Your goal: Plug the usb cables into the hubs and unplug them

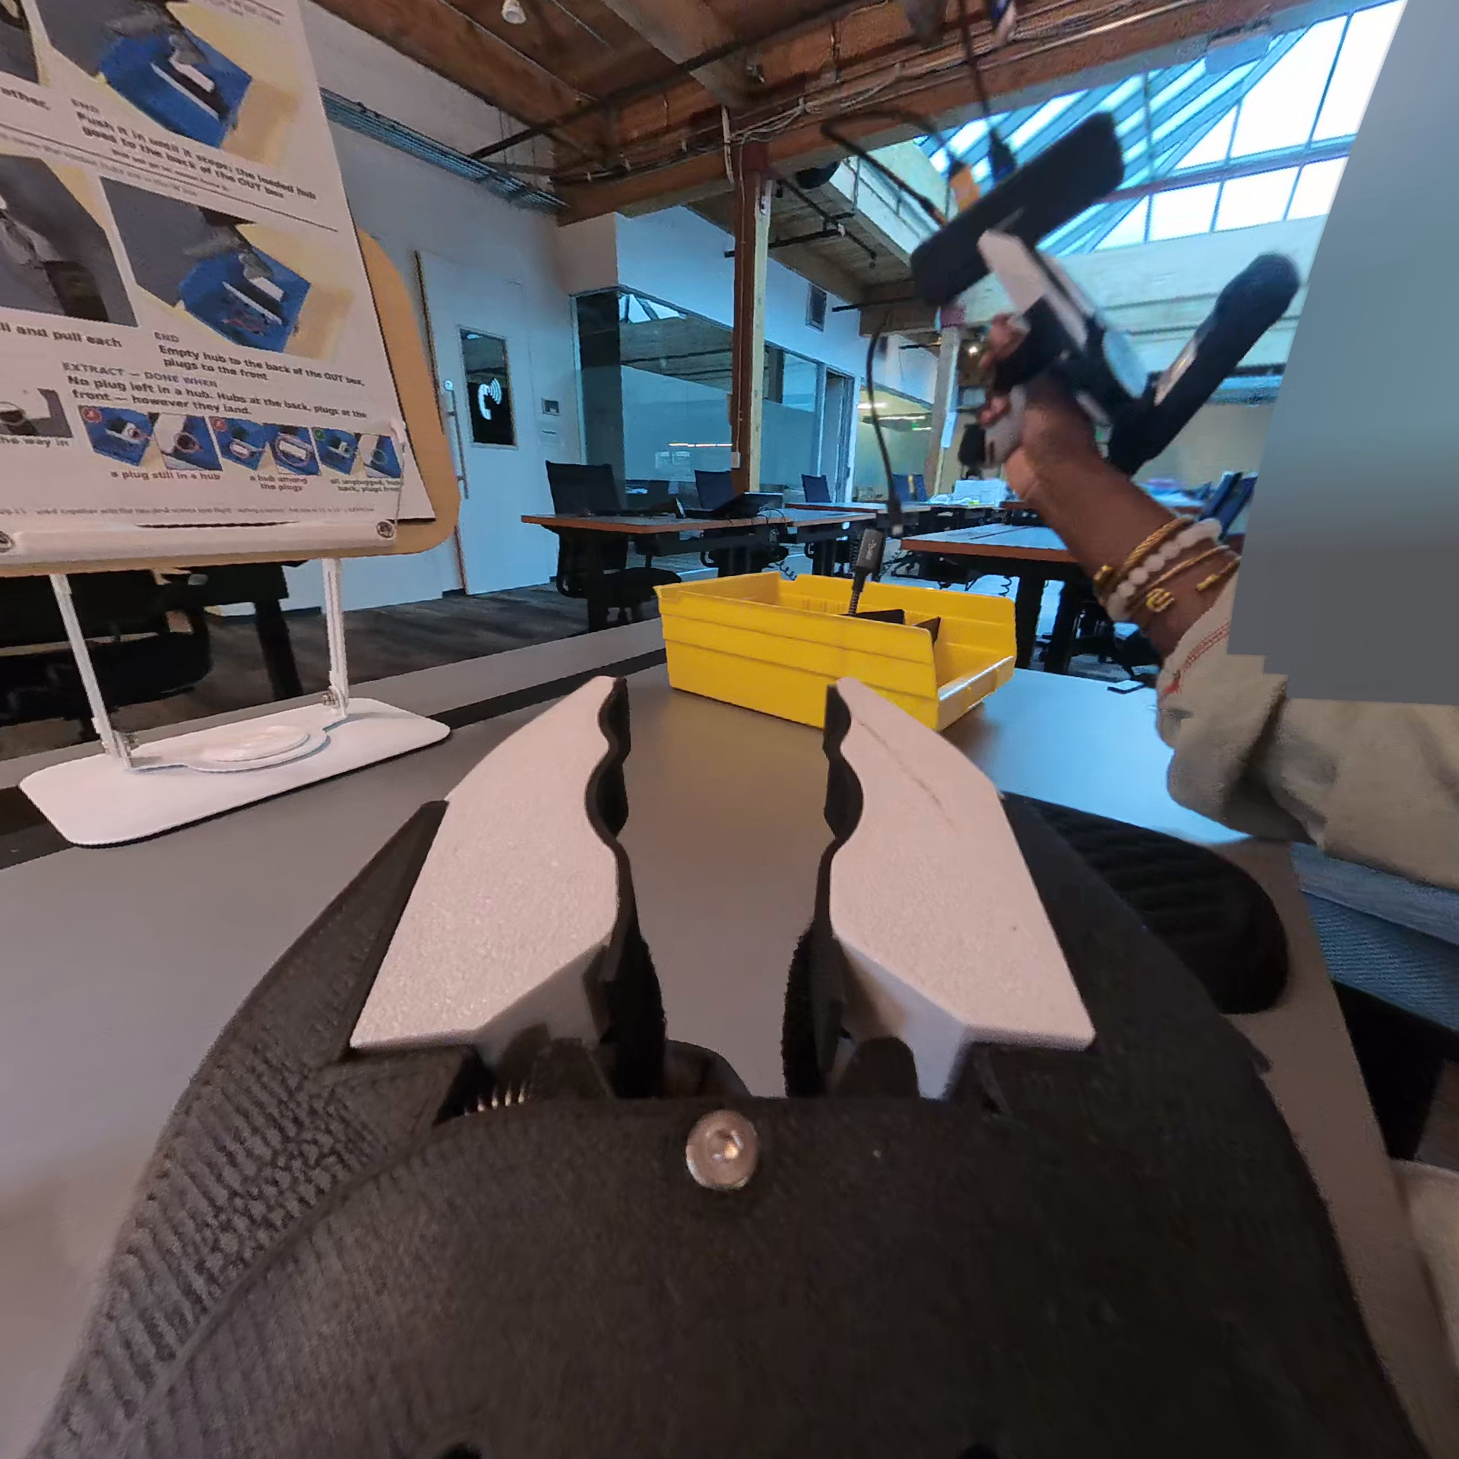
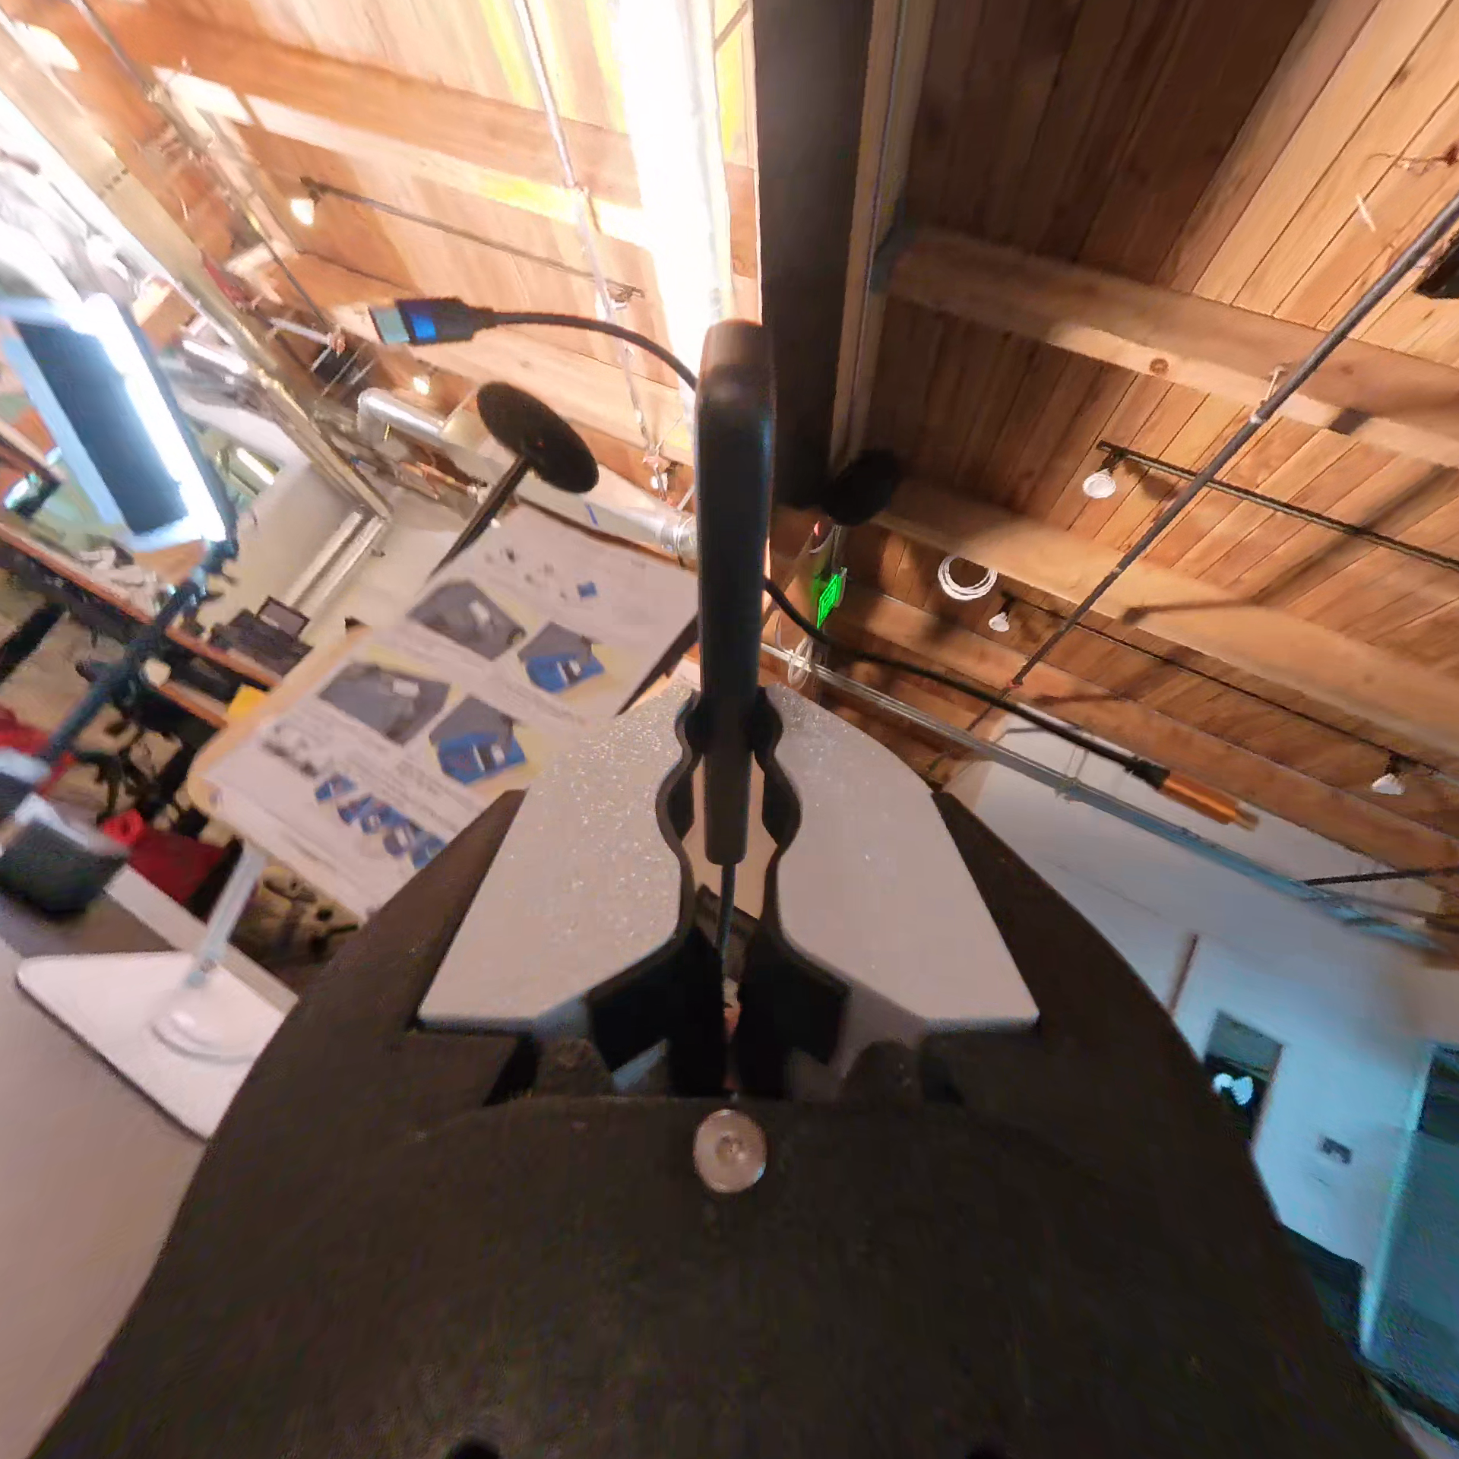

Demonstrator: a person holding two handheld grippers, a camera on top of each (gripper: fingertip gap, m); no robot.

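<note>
While the right gripper is raised toward the ceiling, the left sits low over the desk.
Left gripper (image 1: 726, 710): jaws spread, nothing between them, above the grey desk (image 1: 197, 947).
Right gripper (image 2: 730, 710): jaws pinching a black hub (image 2: 734, 513) edge-on, tilted up at the wooden ceiling.
Cables: one black cable (image 2: 553, 324) curves left off the hub to a blue-marked plug (image 2: 410, 320); another runs right to a copper-coloured end (image 2: 1200, 793).
Bin (image 1: 789, 631): yellow, on the desk beyond the left jaws; a cable (image 1: 872, 442) hangs into it.
Stand (image 1: 197, 276): white instruction sheet holder, left of the bin.
</note>
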